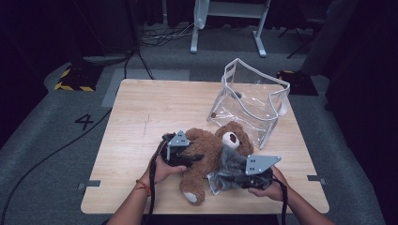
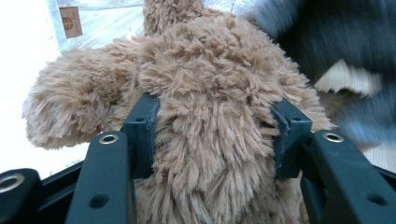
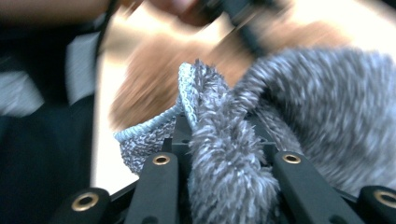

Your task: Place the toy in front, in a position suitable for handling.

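Observation:
A brown teddy bear [image 1: 202, 151] lies on the wooden table [image 1: 141, 110] with its head toward the clear bag. A grey fuzzy knit garment [image 1: 228, 165] is bunched over its right side. My left gripper [image 1: 196, 157] comes in from the left, shut on the bear. In the left gripper view both pads sink into the fur of the bear [image 2: 210, 84], with my left gripper [image 2: 215, 136] clamped around a thick fold. My right gripper [image 1: 236, 176] is at the front right, shut on the garment. The right gripper view shows a ridge of the grey knit [image 3: 327, 107] pinched in my right gripper [image 3: 225, 142].
A clear plastic bag [image 1: 251, 101] with white trim and handles stands open at the table's back right, just behind the bear's head. Bare tabletop lies to the left and back left. Cables run across the grey floor beyond the table.

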Demonstrator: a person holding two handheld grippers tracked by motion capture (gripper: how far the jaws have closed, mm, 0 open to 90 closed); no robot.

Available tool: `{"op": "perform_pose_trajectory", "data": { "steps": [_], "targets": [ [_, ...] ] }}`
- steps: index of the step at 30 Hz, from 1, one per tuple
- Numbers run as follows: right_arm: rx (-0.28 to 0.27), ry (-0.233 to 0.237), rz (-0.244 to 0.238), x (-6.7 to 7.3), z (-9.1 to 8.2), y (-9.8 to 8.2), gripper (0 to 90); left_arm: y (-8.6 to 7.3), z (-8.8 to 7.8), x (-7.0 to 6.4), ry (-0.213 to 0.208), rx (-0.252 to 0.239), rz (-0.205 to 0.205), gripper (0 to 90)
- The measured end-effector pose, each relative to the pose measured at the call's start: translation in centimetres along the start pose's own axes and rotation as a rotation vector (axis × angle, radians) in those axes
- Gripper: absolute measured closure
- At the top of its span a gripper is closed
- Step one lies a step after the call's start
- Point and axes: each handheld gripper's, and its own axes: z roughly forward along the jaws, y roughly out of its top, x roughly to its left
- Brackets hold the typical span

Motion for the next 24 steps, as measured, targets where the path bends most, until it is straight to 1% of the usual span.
{"op": "perform_pose_trajectory", "data": {
  "steps": [2,4,6,7,9,10,11,12,14,16,17,19,20,21,22,24],
  "targets": [
    [-0.030,-0.066,0.002,-1.0,0.1,0.8,71.6,0.0,0.0,-0.1,-0.002,0.000,0.004,46.6],
    [-0.032,-0.114,-0.004,-1.6,0.7,1.0,71.6,-0.1,0.0,-0.1,-0.003,-0.001,0.007,46.6],
    [-0.016,-0.110,-0.005,-2.0,1.7,0.7,71.6,-0.1,0.0,-0.1,-0.001,-0.001,0.006,46.6],
    [-0.004,-0.099,0.000,-2.0,2.1,0.5,71.7,-0.1,-0.1,-0.1,-0.002,-0.001,0.008,46.6],
    [0.027,-0.085,-0.006,-1.9,2.9,-0.3,71.8,-0.1,-0.1,-0.2,-0.003,0.001,0.014,46.6],
    [0.046,-0.074,-0.006,-1.8,3.2,-0.7,71.8,-0.1,-0.1,-0.2,-0.005,0.002,0.018,46.6],
    [0.085,-0.052,0.003,-1.8,3.4,-1.8,71.9,-0.1,0.0,-0.3,-0.007,0.004,0.022,46.6],
    [0.085,-0.052,0.003,-1.8,3.4,-1.8,71.9,-0.1,-0.1,-0.3,-0.006,0.007,0.027,46.6],
    [0.139,-0.041,0.013,-1.7,3.4,-3.2,72.2,0.0,0.0,-0.4,-0.011,0.011,0.036,46.6],
    [0.157,-0.041,0.026,-1.8,2.8,-3.9,72.3,0.1,0.0,-0.6,-0.007,0.016,0.043,46.6],
    [0.172,-0.045,0.035,-2.0,2.1,-4.1,72.4,0.1,0.0,-0.6,-0.003,0.020,0.044,46.5],
    [0.195,-0.071,0.048,-2.5,0.6,-4.3,72.5,0.1,-0.1,-0.6,-0.005,0.021,0.037,46.5],
    [0.198,-0.113,0.057,-3.1,-1.4,-4.4,72.4,0.1,-0.1,-0.5,-0.009,0.019,0.035,46.6],
    [0.198,-0.113,0.057,-3.1,-1.4,-4.4,72.4,0.0,-0.1,-0.5,-0.010,0.017,0.035,46.6],
    [0.183,-0.132,0.063,-3.3,-2.0,-4.3,72.4,0.0,-0.1,-0.5,-0.011,0.017,0.037,46.5],
    [0.123,-0.173,0.093,-4.1,-3.8,-3.7,72.4,0.0,-0.1,-0.5,-0.012,0.016,0.038,46.5]
  ]
}}
